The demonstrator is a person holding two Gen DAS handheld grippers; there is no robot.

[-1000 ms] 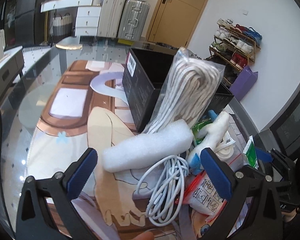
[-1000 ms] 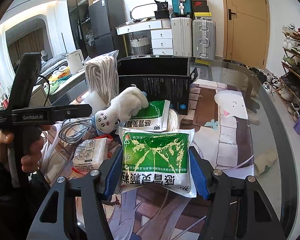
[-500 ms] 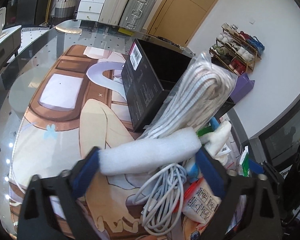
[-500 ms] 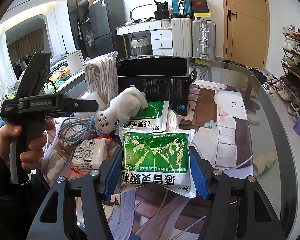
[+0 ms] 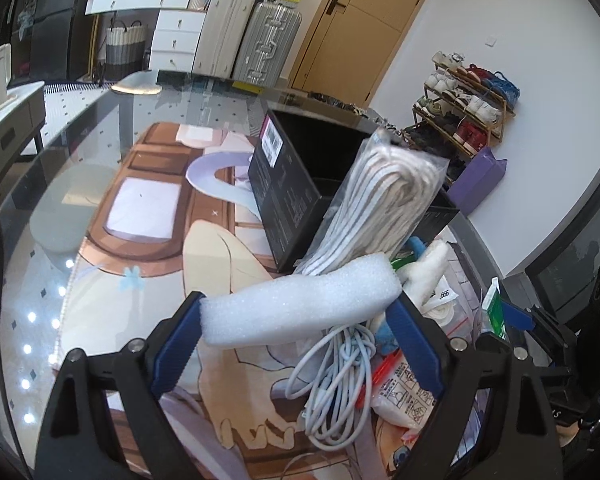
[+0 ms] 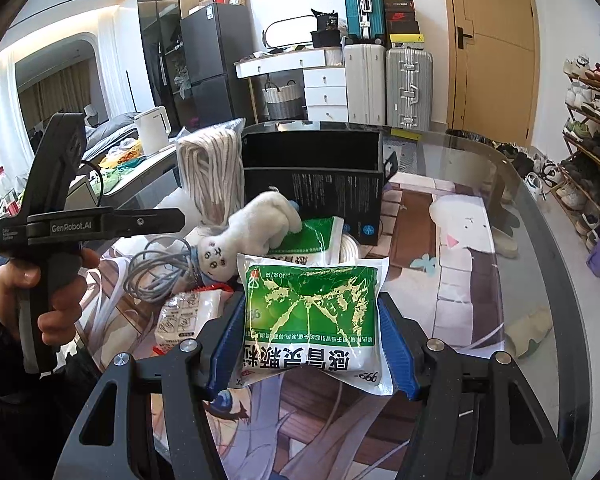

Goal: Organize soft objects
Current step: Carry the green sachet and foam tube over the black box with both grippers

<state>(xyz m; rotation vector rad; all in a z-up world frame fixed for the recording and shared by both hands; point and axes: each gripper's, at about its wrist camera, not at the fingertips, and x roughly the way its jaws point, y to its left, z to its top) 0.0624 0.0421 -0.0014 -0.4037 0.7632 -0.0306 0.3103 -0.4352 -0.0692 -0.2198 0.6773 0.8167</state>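
My left gripper (image 5: 298, 338) is shut on a white foam roll (image 5: 300, 304) and holds it lifted above the table. Behind it a bagged bundle of white rope (image 5: 380, 208) leans on an open black box (image 5: 320, 176). A coiled grey cable (image 5: 336, 380) lies under the roll. My right gripper (image 6: 314, 344) is shut on a green and white sachet bag (image 6: 314, 320). A white plush rabbit (image 6: 248, 236) lies on a second green bag (image 6: 312, 236) in front of the box (image 6: 316, 184).
A small printed packet (image 6: 184, 316) lies left of my right gripper. The glass table (image 6: 540, 240) has a printed mat and a curved edge at the right. A shoe rack (image 5: 468, 104) and suitcases (image 5: 252, 40) stand beyond the table.
My left gripper closed on the foam roll and lifted it up off the cable. My right gripper stayed still, holding the green bag.
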